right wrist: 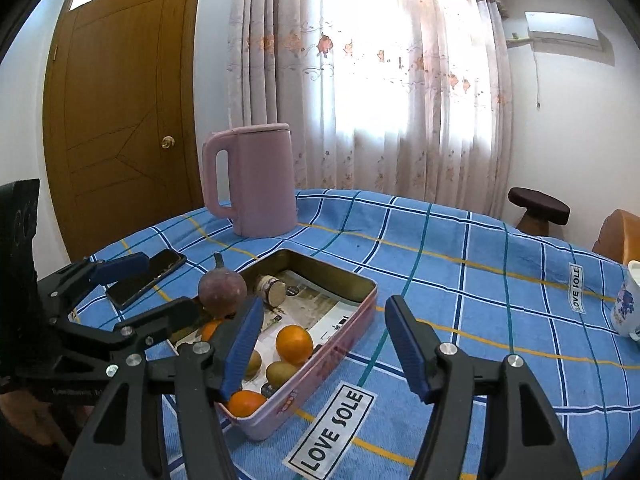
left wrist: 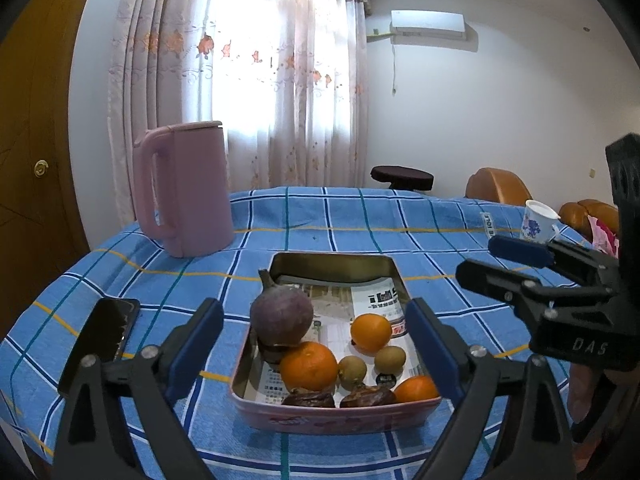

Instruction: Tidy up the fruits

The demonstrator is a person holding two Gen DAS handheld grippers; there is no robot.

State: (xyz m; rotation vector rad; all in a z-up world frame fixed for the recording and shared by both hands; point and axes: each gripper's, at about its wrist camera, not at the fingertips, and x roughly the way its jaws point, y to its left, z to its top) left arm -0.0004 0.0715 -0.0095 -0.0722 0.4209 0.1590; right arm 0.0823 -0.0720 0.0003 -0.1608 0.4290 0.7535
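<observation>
A pink metal tin (left wrist: 340,420) lined with paper sits on the blue checked tablecloth. It holds a large purple round fruit (left wrist: 281,316), three oranges (left wrist: 309,365), two kiwis (left wrist: 390,359) and dark dates (left wrist: 366,396). My left gripper (left wrist: 314,344) is open, its blue pads on either side of the tin above the near end. My right gripper (right wrist: 328,344) is open over the tin's right rim (right wrist: 340,344), holding nothing; it also shows in the left wrist view (left wrist: 480,264). The purple fruit (right wrist: 222,290) and oranges (right wrist: 294,344) show in the right wrist view.
A pink kettle (left wrist: 186,188) stands at the back left of the table. A black phone (left wrist: 102,330) lies left of the tin. A white flowered cup (left wrist: 538,222) stands at the right. A dark stool (left wrist: 402,176) and brown chairs are behind the table.
</observation>
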